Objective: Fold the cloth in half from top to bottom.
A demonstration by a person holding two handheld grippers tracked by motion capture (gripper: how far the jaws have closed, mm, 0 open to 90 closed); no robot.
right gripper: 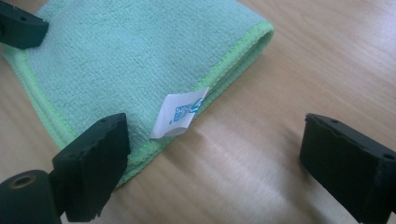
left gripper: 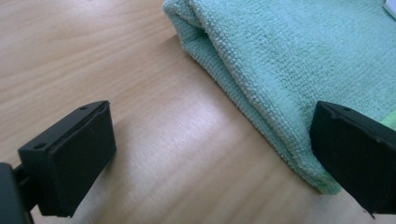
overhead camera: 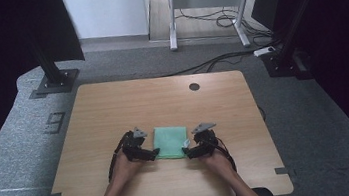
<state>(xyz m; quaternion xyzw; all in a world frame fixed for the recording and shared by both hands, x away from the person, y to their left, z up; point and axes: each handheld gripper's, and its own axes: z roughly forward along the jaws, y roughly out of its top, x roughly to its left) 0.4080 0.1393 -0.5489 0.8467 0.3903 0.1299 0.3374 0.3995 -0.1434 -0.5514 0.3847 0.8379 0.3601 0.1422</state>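
Both of my forearms enter the high view from its bottom edge, each hand wrapped round a hand-held gripper. My left hand-held gripper [overhead camera: 155, 153] sits just beside the near left corner of the folded green cloth [overhead camera: 171, 141]; my right hand-held gripper [overhead camera: 186, 152] sits just beside its near right corner. That cloth lies flat on the wooden surface [overhead camera: 113, 110], nearer my edge than the far one. A round dark grommet [overhead camera: 194, 86] is set in the surface well beyond the cloth. A second desk frame [overhead camera: 207, 8] stands on the floor far past it.

Left gripper view: my two black jaws stand wide apart with nothing pressed between them. The cloth [left gripper: 289, 60] runs from the top of the picture down to the right jaw, whose pad overlaps the cloth's near corner in the picture; whether it touches I cannot tell. The left jaw hangs over bare surface [left gripper: 116, 56], clear of the cloth. The folded layers show along the cloth's edge.

Right gripper view: my jaws again stand wide, gripping nothing. The left jaw sits over the cloth's [right gripper: 116, 60] stitched near edge; the right jaw is over bare surface [right gripper: 336, 56], apart from the cloth. A white label [right gripper: 180, 114] sticks out from the cloth's edge between the jaws. The tip of my other hand-held gripper [right gripper: 18, 25] rests at the cloth's far corner.
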